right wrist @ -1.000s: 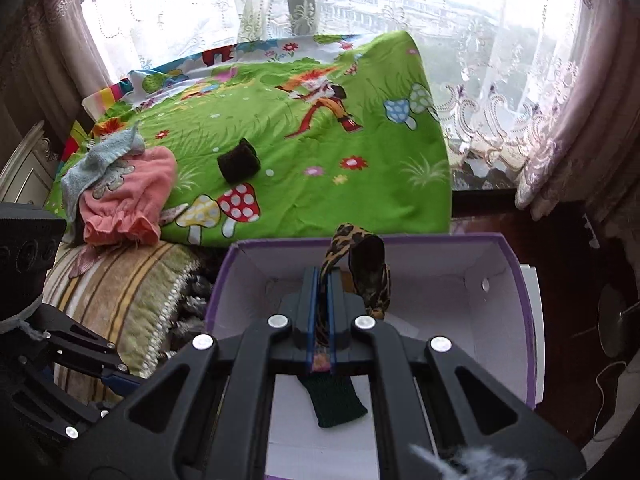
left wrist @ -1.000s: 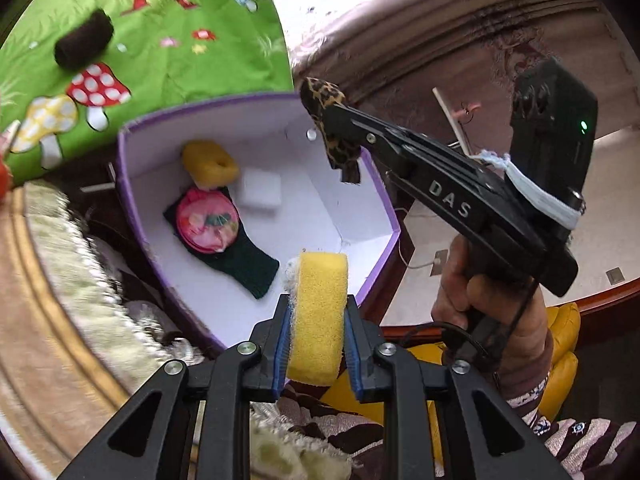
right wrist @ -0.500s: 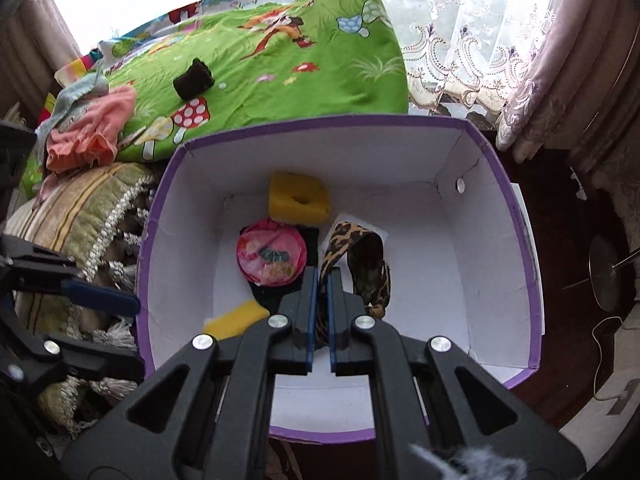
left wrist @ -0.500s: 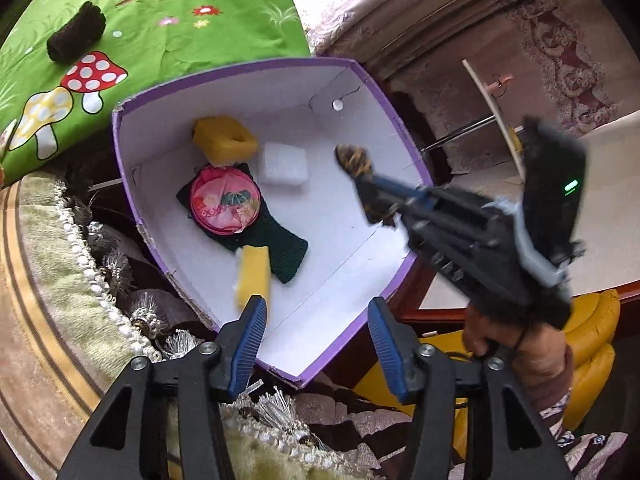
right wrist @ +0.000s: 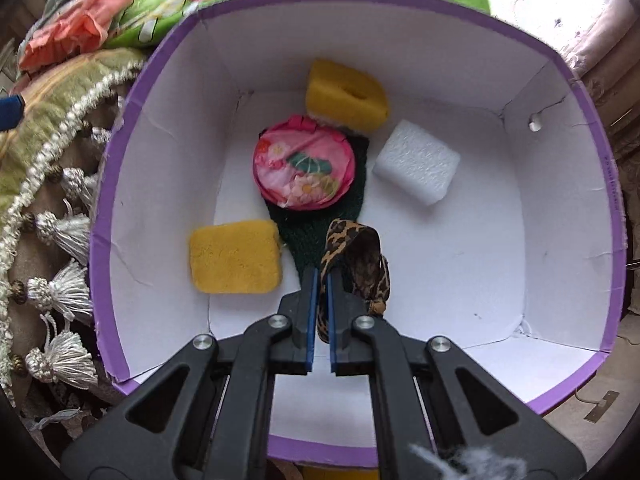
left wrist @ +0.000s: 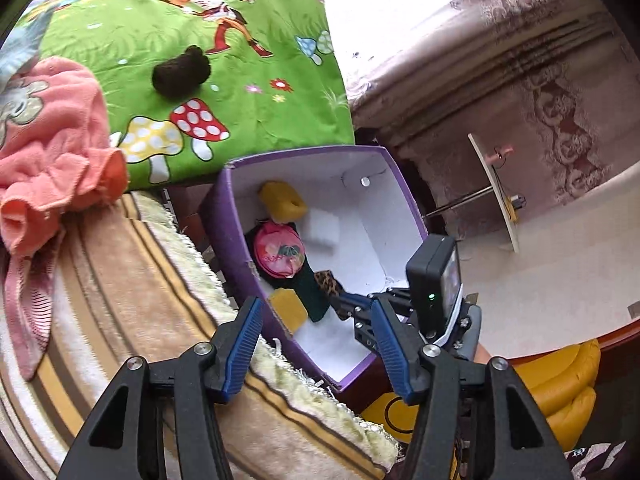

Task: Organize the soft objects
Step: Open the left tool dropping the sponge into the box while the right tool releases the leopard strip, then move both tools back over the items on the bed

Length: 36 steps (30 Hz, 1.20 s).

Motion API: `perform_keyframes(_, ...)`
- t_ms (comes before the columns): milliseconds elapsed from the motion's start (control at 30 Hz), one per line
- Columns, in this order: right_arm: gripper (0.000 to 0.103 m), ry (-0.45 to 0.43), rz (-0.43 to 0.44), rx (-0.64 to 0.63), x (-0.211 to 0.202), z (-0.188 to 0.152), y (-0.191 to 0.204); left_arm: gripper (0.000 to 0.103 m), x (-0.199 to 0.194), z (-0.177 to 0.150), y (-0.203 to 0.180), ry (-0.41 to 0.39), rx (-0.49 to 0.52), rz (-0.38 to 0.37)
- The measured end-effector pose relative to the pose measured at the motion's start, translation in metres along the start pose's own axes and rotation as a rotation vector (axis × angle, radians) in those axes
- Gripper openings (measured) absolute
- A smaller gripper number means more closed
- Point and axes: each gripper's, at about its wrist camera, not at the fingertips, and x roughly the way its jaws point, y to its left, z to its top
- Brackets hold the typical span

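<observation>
Right wrist view: purple box (right wrist: 592,152) already holds sponges, pouch, foam; right gripper (right wrist: 322,276) clamps leopard band (right wrist: 360,256) low inside, unreleased; left gripper (left wrist: 316,344) just opened, empty; pink towel (left wrist: 52,152), dark roll (left wrist: 180,70) remain outside.

Left gripper (left wrist: 316,334) points steeply down, jaws apart and empty — they have just been opening, blue pads facing each other across a clear gap. Right gripper (right wrist: 320,280) aims almost straight down, jaws pinched tight on a leopard-print band (right wrist: 354,254), the loop standing up past the tips. In the left view the right gripper sits just beyond the left one's right finger — close, not touching.
</observation>
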Motion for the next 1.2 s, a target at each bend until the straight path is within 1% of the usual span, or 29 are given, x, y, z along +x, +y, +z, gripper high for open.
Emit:
perform_keyframes(133,0.008,0.035,0.037,-0.011,0.011,-0.003,0.005,0.057,-0.007,-0.001,0.005,-0.021,-0.008,0.006)
perform_keyframes(200,0.012,0.055,0.037,-0.009,0.017,-0.002,0.004,0.057,-0.009,0.000,0.008,-0.024,-0.010,0.004)
perform_keyframes(233,0.022,0.064,0.035,-0.011,0.019,-0.003,0.004,0.057,-0.009,0.000,0.009,-0.025,-0.011,0.004)
perform_keyframes(267,0.038,0.067,0.035,-0.012,0.020,-0.004,0.004,0.057,-0.009,-0.001,0.009,-0.026,-0.013,0.004)
perform_keyframes(300,0.047,0.070,0.040,-0.010,0.019,-0.005,0.004,0.057,-0.009,-0.001,0.010,-0.027,-0.015,0.004)
perform_keyframes(333,0.061,0.066,0.048,-0.009,0.018,-0.006,0.004,0.057,-0.010,-0.001,0.010,-0.029,-0.014,0.004)
perform_keyframes(367,0.063,0.053,0.056,-0.009,0.015,-0.007,0.004,0.057,-0.012,-0.002,0.010,-0.032,-0.013,0.005)
perform_keyframes(433,0.063,0.035,0.076,0.003,0.008,-0.004,0.008,0.058,-0.014,-0.002,0.011,-0.038,-0.011,0.006)
perform_keyframes(533,0.063,-0.003,0.078,0.018,-0.005,0.002,0.006,0.057,-0.019,-0.002,0.012,-0.062,-0.009,0.005)
perform_keyframes(600,0.064,-0.042,0.078,0.013,-0.016,0.012,0.008,0.057,-0.025,-0.003,0.014,-0.084,-0.008,0.004)
perform_keyframes(700,0.068,-0.108,0.072,0.001,-0.032,0.031,0.015,0.057,-0.037,-0.005,0.020,-0.121,-0.009,-0.005)
perform_keyframes(767,0.072,-0.149,0.084,-0.010,-0.042,0.046,0.023,0.057,-0.046,-0.008,0.025,-0.149,-0.013,-0.007)
perform_keyframes(900,0.074,-0.216,0.091,-0.036,-0.053,0.081,0.039,0.057,-0.067,-0.015,0.042,-0.210,-0.037,-0.002)
perform_keyframes(1000,0.075,-0.264,0.090,-0.057,-0.060,0.116,0.053,0.057,-0.085,-0.022,0.058,-0.255,-0.067,0.006)
perform_keyframes(1067,0.078,-0.286,0.085,-0.074,-0.059,0.138,0.062,0.057,-0.099,-0.027,0.070,-0.290,-0.091,0.018)
perform_keyframes(1200,0.079,-0.305,0.055,-0.106,-0.053,0.174,0.080,0.057,-0.131,-0.034,0.094,-0.379,-0.146,0.067)
